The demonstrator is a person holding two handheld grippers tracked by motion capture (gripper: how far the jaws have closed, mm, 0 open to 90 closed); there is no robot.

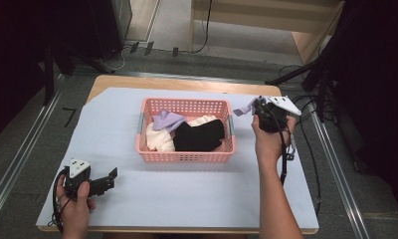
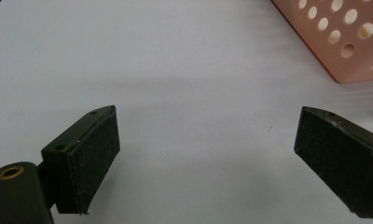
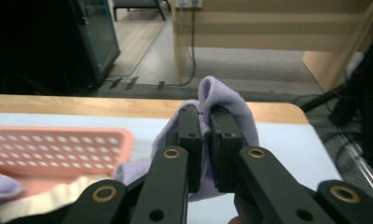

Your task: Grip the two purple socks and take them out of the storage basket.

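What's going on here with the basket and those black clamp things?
A person at a table holds a two-jaw gripper in each hand. The right gripper is shut on a lilac cloth, held up just to the right of a pink basket. In the basket lie another lilac piece, a black garment and a cream one. The left gripper rests near the front left corner of the pale sheet, jaws wide apart with nothing between them.

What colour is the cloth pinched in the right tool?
Light purple cloth, clearest in the right gripper view, clamped between the right tool's jaws.
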